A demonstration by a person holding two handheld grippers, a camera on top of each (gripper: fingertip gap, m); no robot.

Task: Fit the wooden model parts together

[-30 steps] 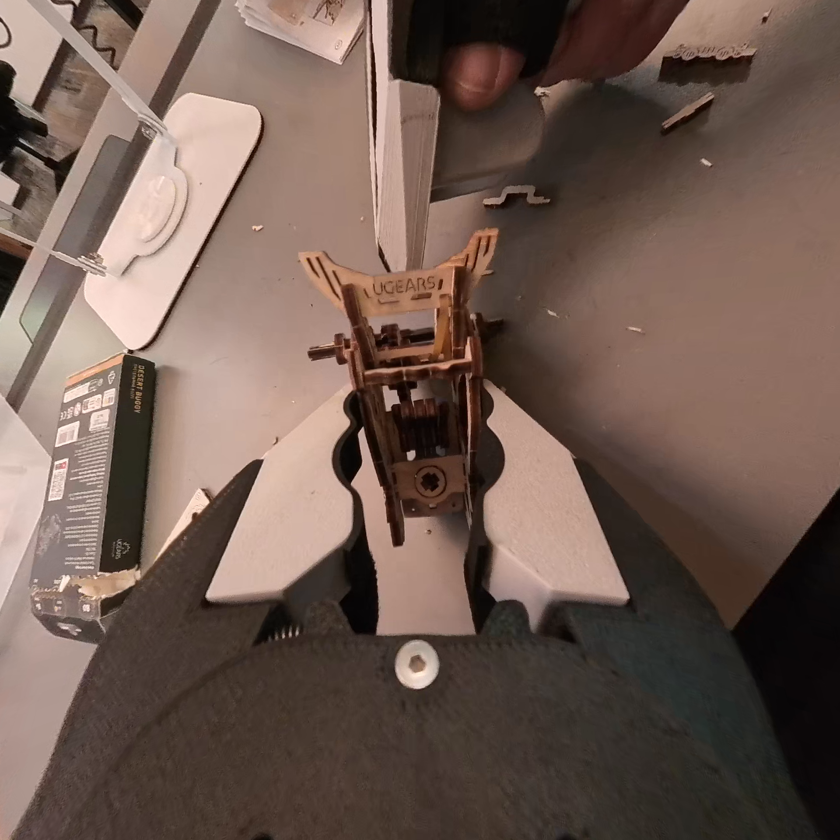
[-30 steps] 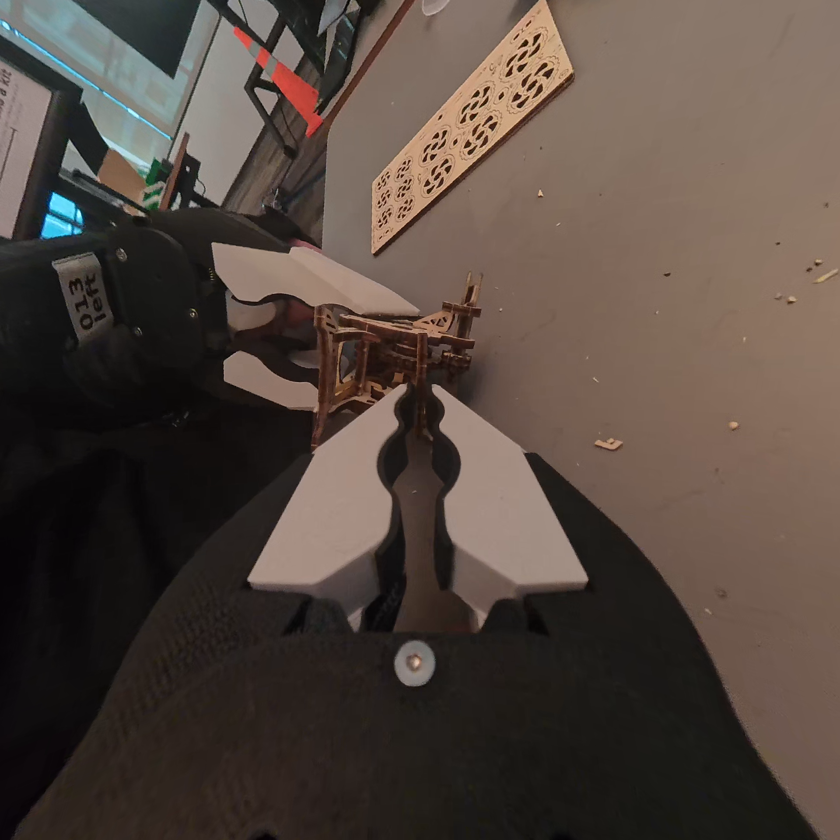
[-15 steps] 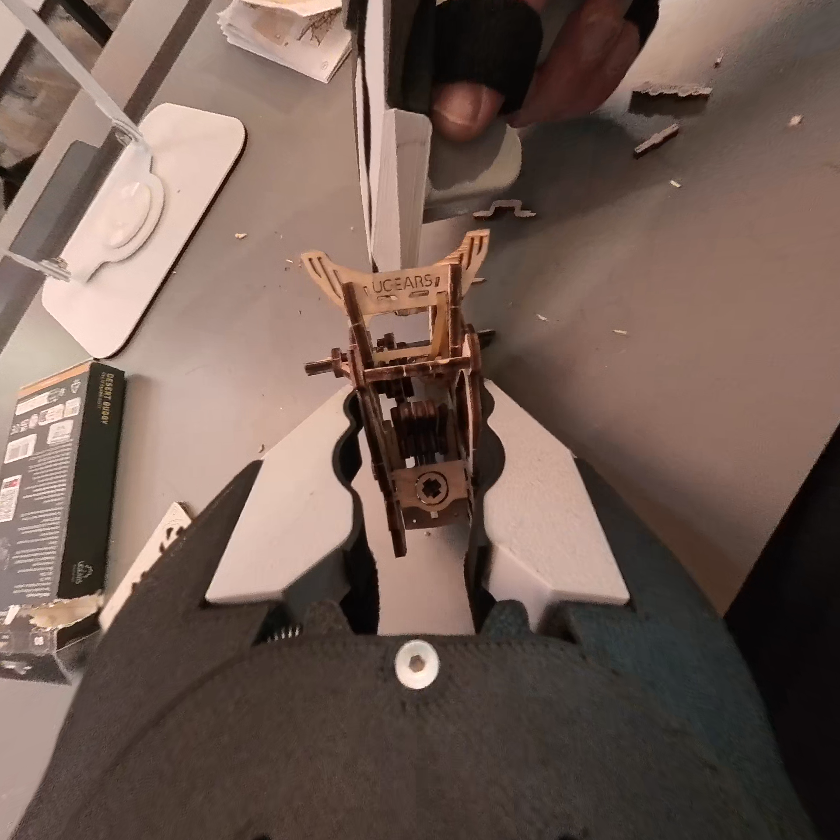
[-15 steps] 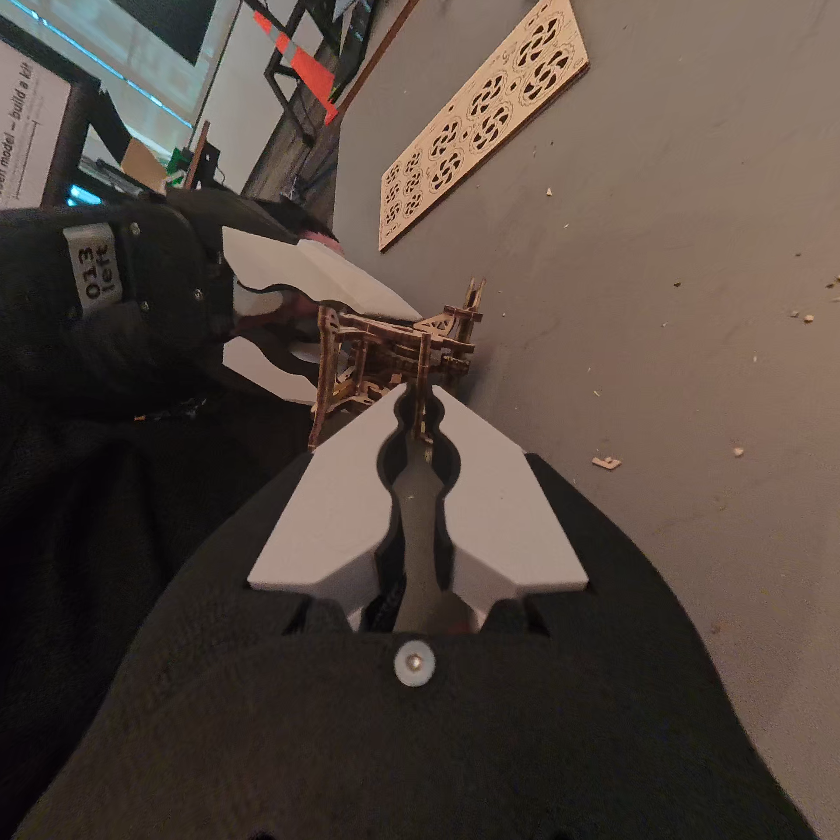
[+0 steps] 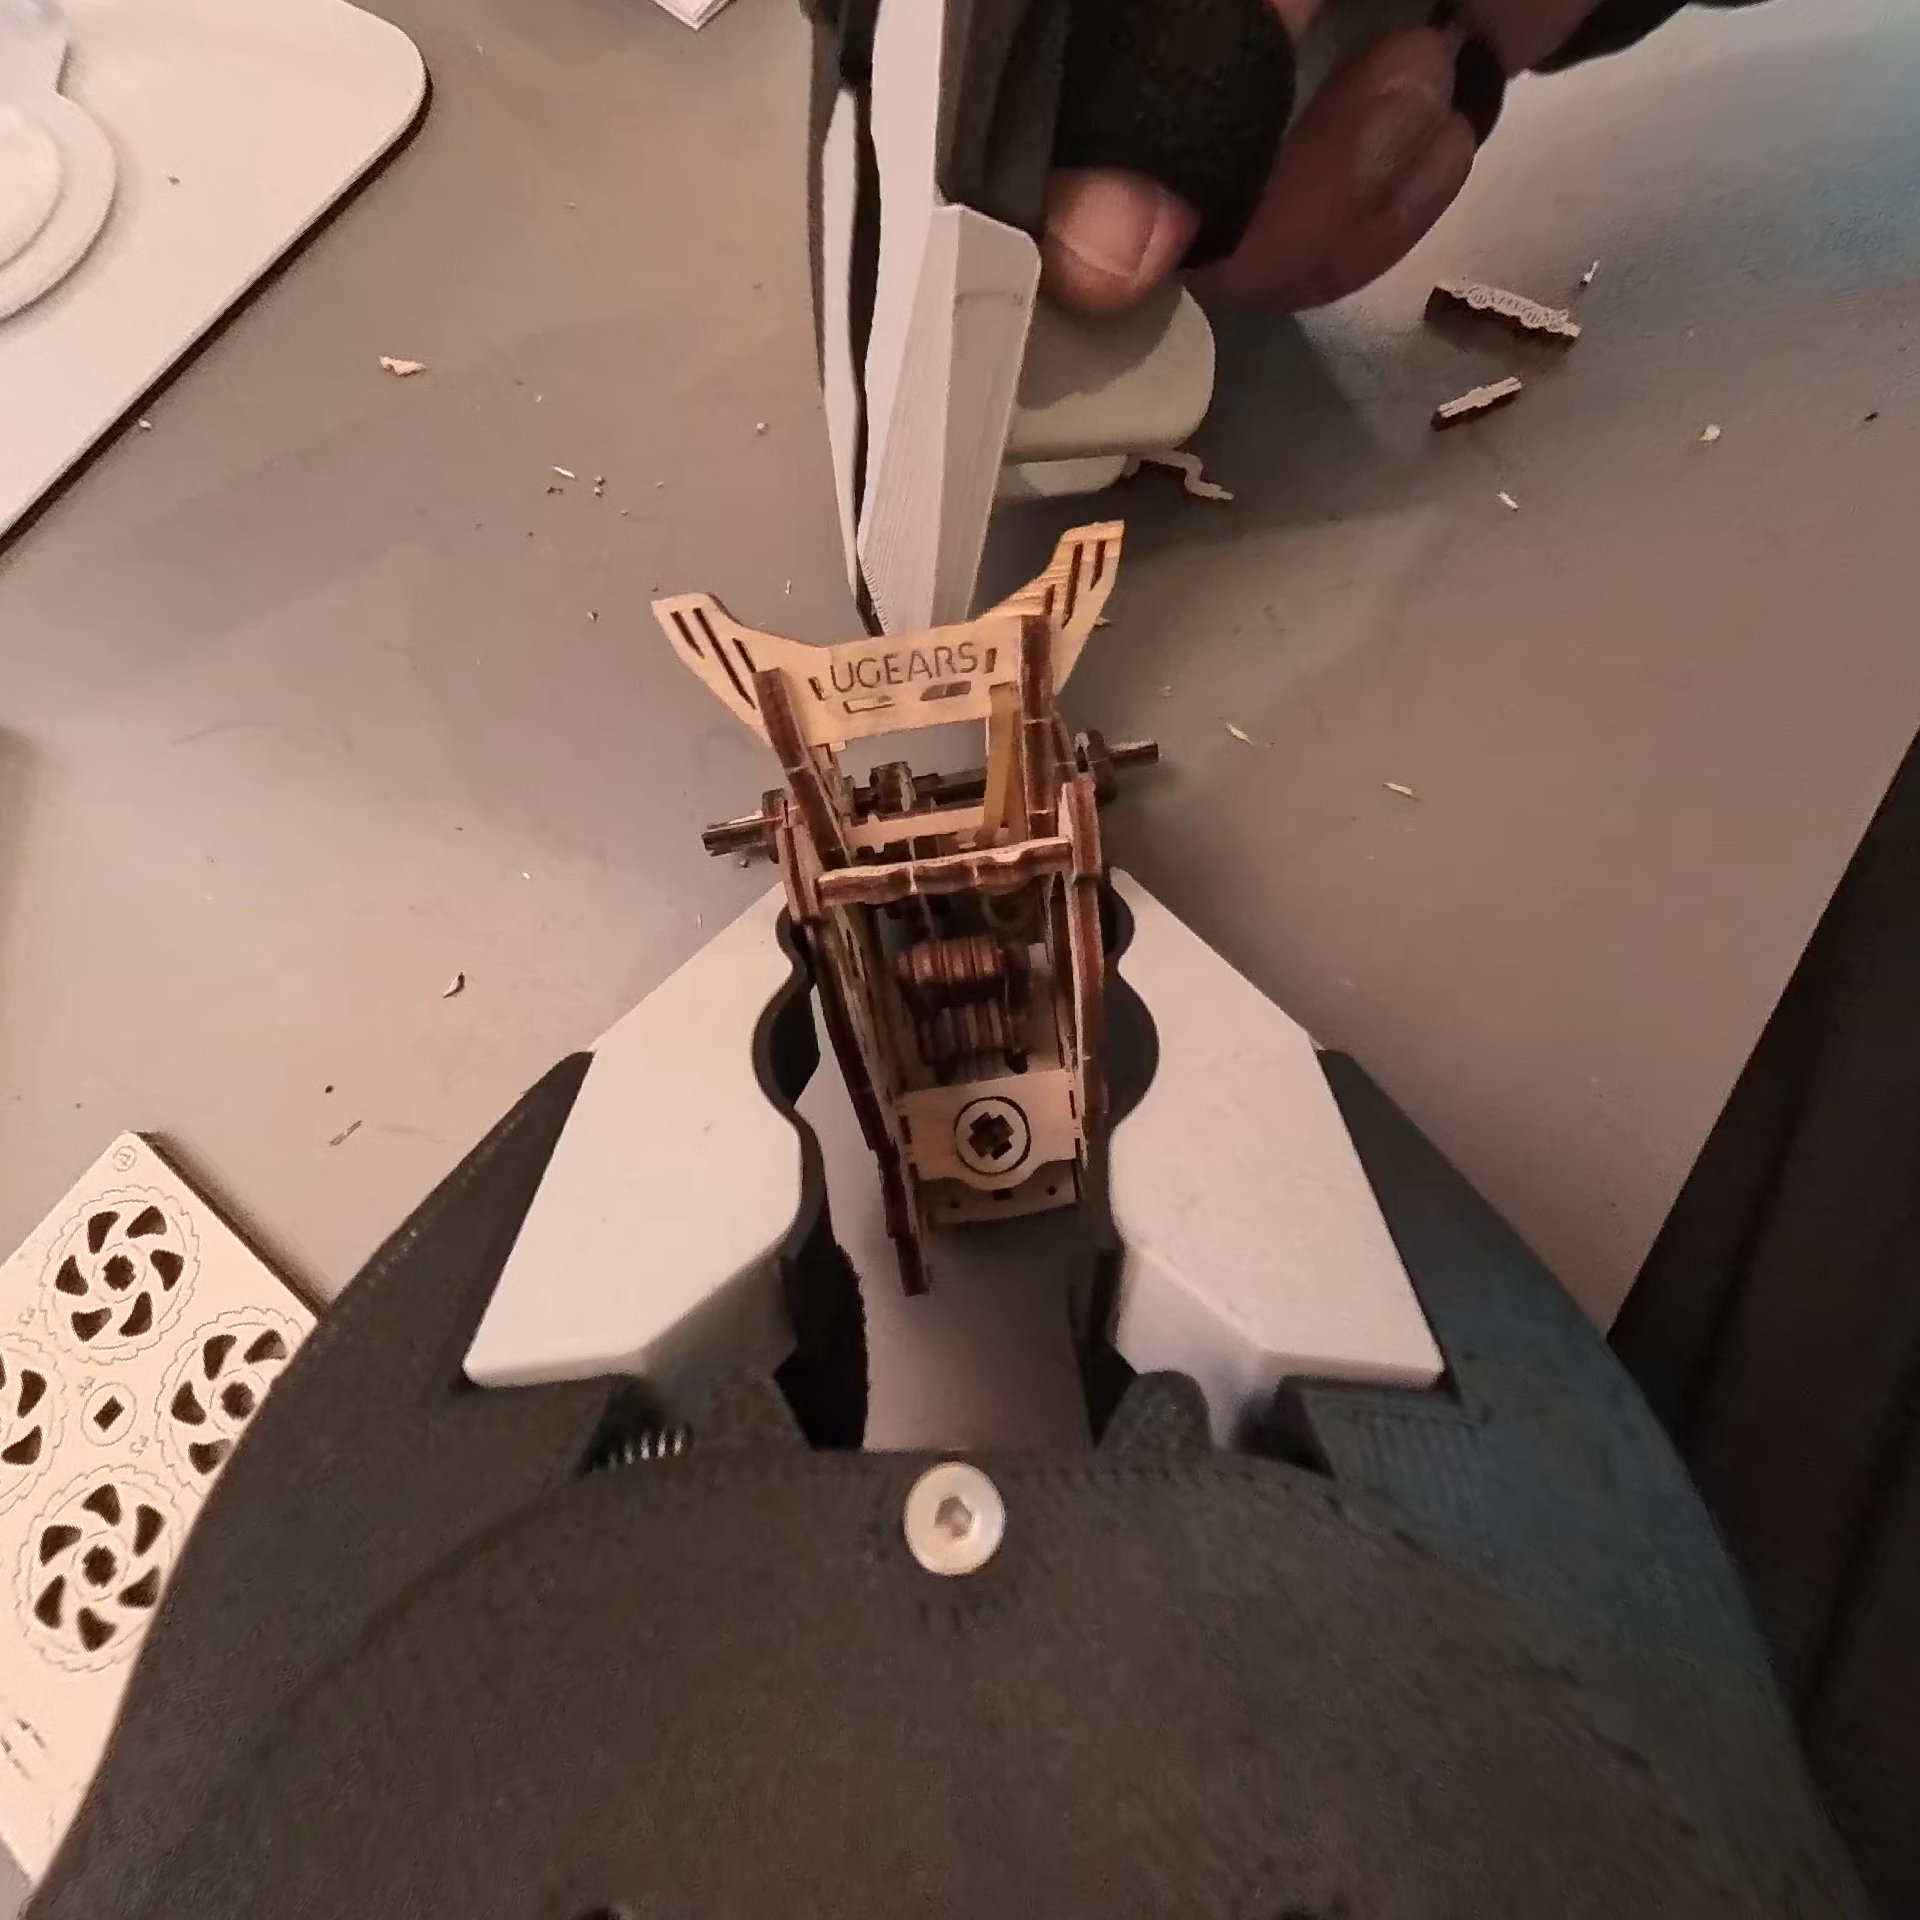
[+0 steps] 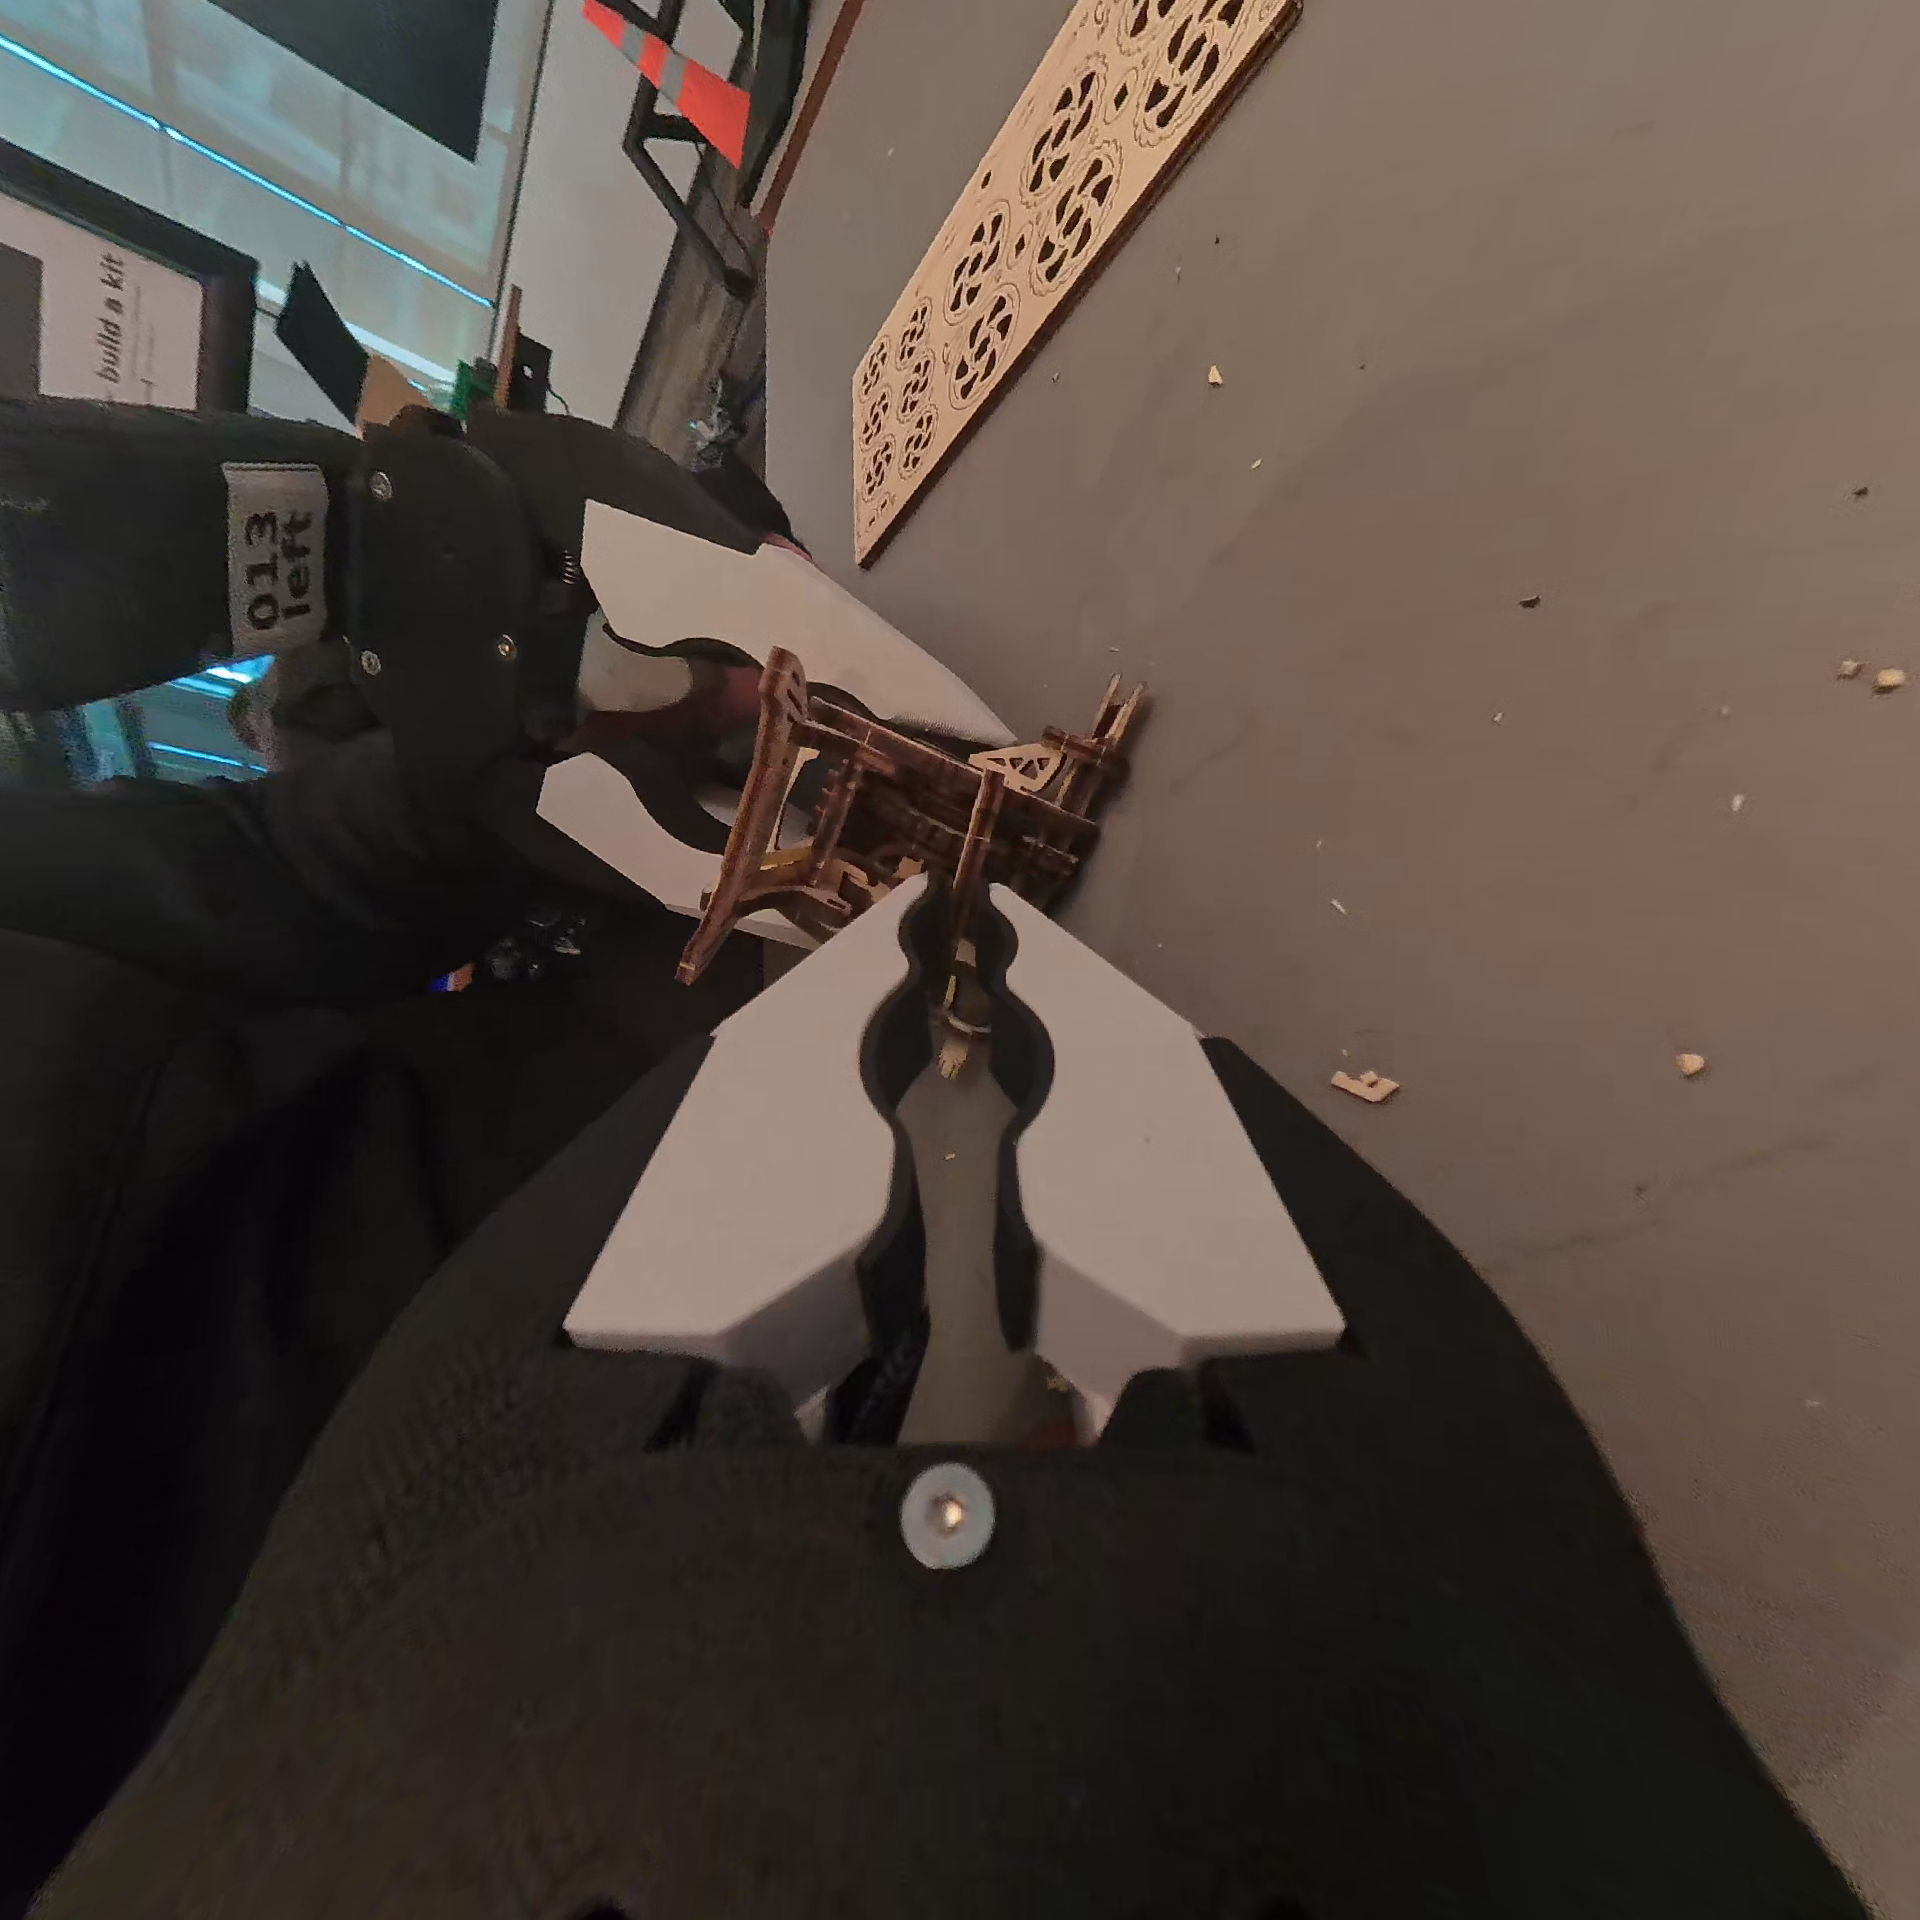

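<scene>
The left gripper [image 5: 951, 1029] clamps the wooden model [image 5: 935, 914] between its two white fingers, gripping the narrow frame on both sides with its jaws set at a middling width. The model is a small laser-cut assembly with stacked gears inside and a curved, winged plate at its far end (that plate carries engraved lettering). In the left wrist view the model sits in the centre, above the grey table [image 5: 1455, 779].

The right gripper [image 6: 956, 935] comes in from the far side; in its own view its jaws are nearly closed, pinching a thin wooden part [image 6: 961, 997] right at the model's edge. From the left wrist view the same tool shows as narrow white fingers pointing down behind the winged plate, with a gloved hand [image 5: 1247, 187] holding it.

A perforated wooden parts sheet [image 6: 1039, 249] lies flat on the table to the near left of the model, and small wood scraps [image 5: 1475, 400] are scattered to the far right.
</scene>
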